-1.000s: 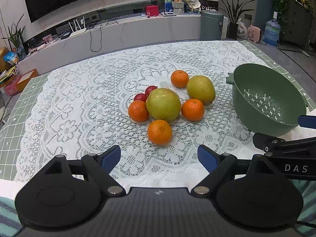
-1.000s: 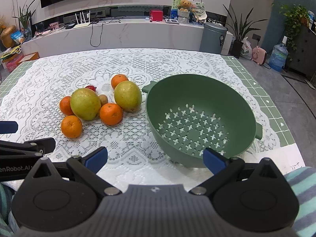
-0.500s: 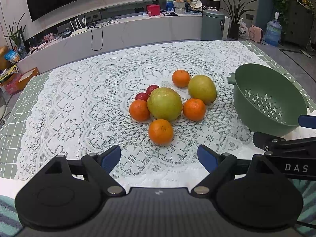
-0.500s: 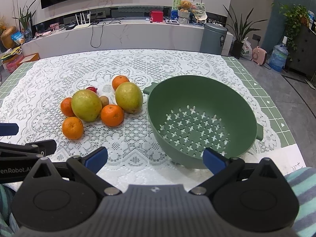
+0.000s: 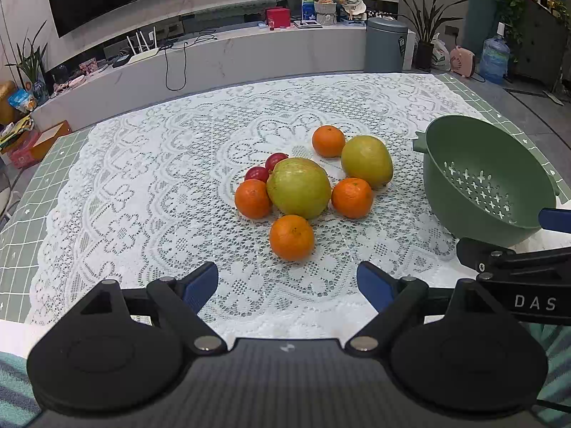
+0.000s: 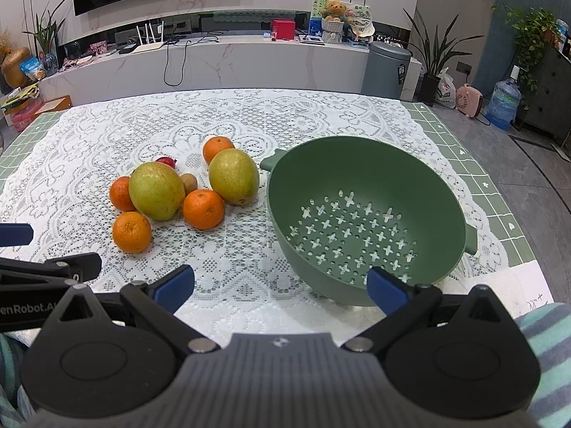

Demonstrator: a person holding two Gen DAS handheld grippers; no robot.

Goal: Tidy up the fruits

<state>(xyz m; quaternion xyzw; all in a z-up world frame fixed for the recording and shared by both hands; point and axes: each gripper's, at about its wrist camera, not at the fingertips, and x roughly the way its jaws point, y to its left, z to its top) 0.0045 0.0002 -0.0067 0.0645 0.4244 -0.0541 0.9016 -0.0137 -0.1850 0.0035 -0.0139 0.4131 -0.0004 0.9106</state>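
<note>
- Hovering low over the near edge of the lace tablecloth, left gripper with blue-padded jaws spread wide, gripping nothing.
- Sitting just beyond that gap and touching neither pad: nearest orange.
- Clustering behind the nearest orange: large green-yellow mango, flanked by a left orange and a right orange, both touching or nearly touching it.
- Peeking out behind the large mango: two small red fruits; lying beyond it to the right, a second mango and a far orange.
- Nestling between the two mangoes in the right wrist view: a small brown kiwi.
- Standing right of the pile, well apart from the nearest orange: empty green colander.
- Hanging before the colander's near wall: right gripper, jaws parted wide, carrying nothing.
</note>
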